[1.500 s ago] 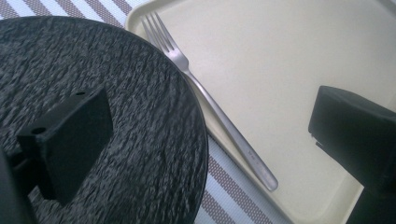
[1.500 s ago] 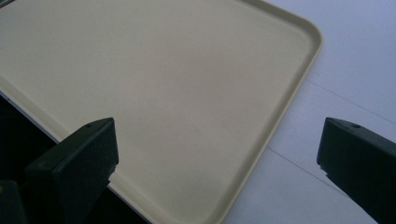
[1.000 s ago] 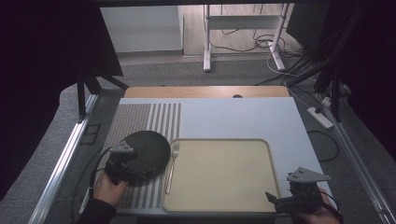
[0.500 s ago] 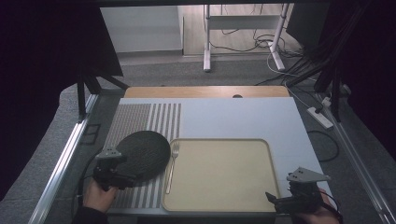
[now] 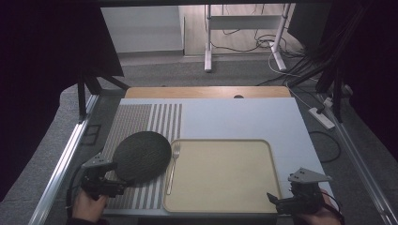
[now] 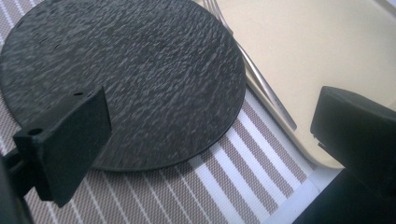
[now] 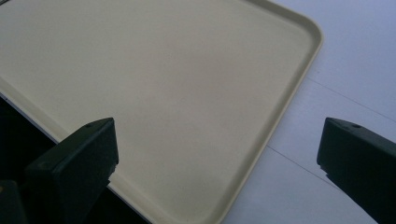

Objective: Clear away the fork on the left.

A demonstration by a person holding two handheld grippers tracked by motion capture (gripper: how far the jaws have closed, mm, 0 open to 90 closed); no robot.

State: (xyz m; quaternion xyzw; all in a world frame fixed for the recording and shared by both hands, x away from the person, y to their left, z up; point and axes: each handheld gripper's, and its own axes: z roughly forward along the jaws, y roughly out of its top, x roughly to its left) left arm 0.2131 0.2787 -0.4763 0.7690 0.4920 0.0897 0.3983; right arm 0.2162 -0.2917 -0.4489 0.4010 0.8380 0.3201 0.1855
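A round black slate plate [image 5: 141, 156] is seen lying flat on a striped placemat [image 5: 141, 123] at the left of the bench [image 5: 234, 117], its right edge just beside a fork [image 5: 172, 161] that rests along the left rim of a beige tray [image 5: 269, 154]. The left gripper [image 5: 110, 183] is held at the plate's near-left edge; in the left gripper view its jaws are spread wide over the plate [image 6: 126, 79], nothing being clasped between them, with the fork [image 6: 261, 79] and the tray [image 6: 327, 42] beyond. The right gripper [image 5: 281, 202] is held at the tray's near-right corner, its jaws likewise spread wide and empty above the tray [image 7: 299, 60].
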